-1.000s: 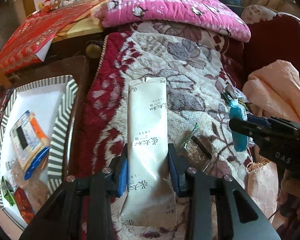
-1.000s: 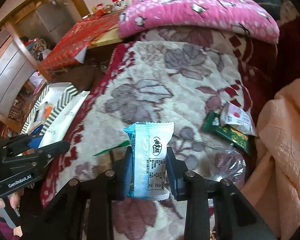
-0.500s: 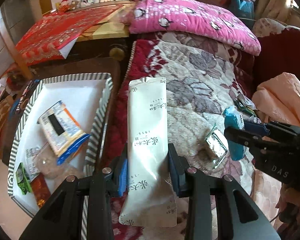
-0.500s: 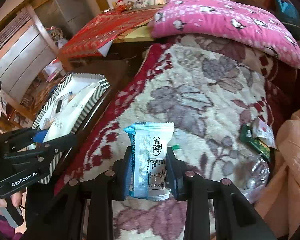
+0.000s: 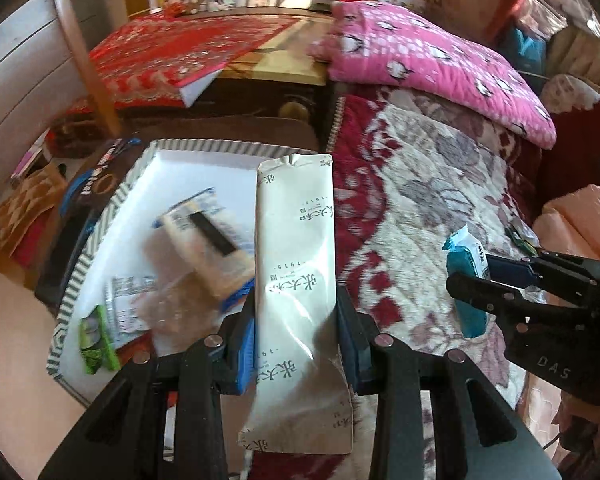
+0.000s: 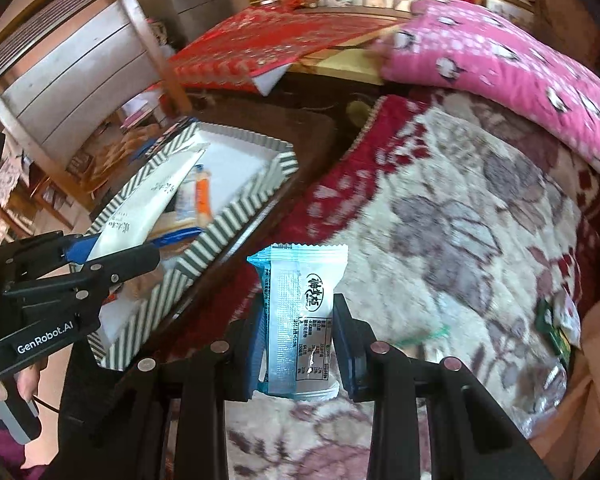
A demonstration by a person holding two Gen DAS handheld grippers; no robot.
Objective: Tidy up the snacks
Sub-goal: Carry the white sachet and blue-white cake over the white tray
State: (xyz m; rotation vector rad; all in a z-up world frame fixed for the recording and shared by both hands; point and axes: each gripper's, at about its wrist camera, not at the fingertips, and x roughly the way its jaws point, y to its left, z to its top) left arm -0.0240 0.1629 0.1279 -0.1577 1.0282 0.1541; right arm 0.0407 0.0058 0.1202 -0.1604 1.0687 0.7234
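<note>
Tray (image 5: 100, 240) with striped rim, left of the left claw (image 5: 296, 340), holds several snack packets; this claw pinches a long white pouch (image 5: 296, 248) above its edge. Right claw (image 6: 298, 328) pinches a small blue packet (image 6: 300, 300) beside the tray

Long cream packet (image 5: 296, 264) (upright) over striped tray (image 5: 100, 240); pale-blue wrapped snack (image 6: 300, 312) above floral blanket (image 6: 460, 240).
</note>
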